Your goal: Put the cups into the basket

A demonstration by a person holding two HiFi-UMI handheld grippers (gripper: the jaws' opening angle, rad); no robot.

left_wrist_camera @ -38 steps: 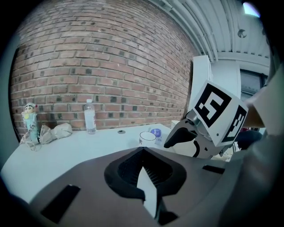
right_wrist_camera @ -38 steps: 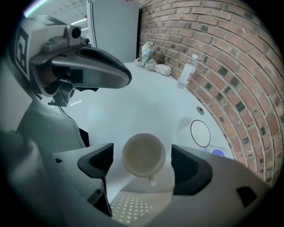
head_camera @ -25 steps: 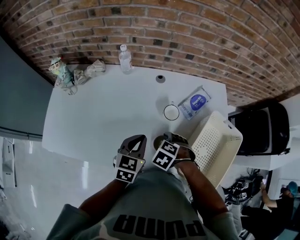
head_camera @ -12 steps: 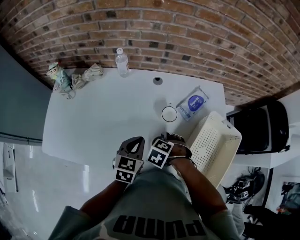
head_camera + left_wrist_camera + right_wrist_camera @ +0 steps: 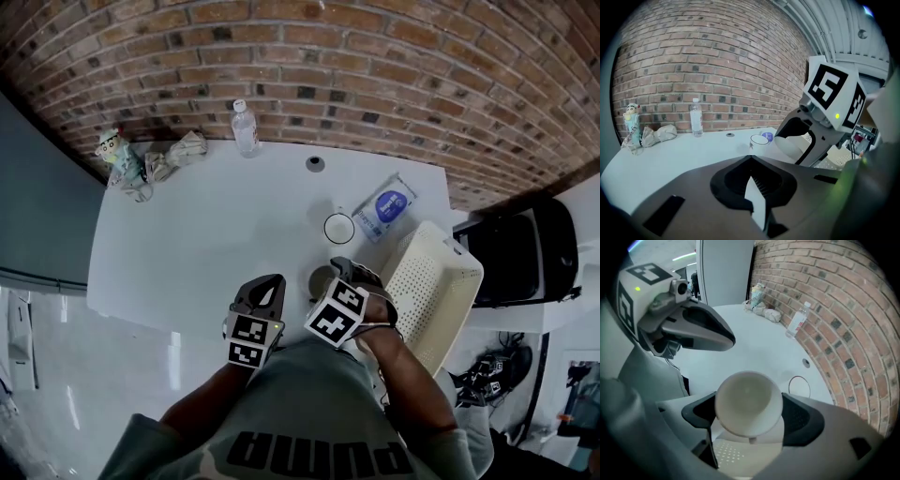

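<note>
White table (image 5: 187,234), right hand-held gripper (image 5: 750,412) gripping cream cup (image 5: 747,397) at near edge, left hand-held gripper (image 5: 751,161) closed, empty.

Just 1 legible word: "PUMA" on shirt (image 5: 319,450), upside down in head view. Labels on bottle (image 5: 246,127) & packet (image 5: 386,208) too small.

White worktop (image 5: 187,244), brick wall (image 5: 375,75) behind it. Far ahead of the right claw (image 5: 330,277): upright water bottle (image 5: 246,128), small round grommet (image 5: 315,164). Far ahead-left: cartoon figure (image 5: 116,150) beside crumpled cloth (image 5: 178,150). Near, ahead-right: wipes packet (image 5: 386,206).
</note>
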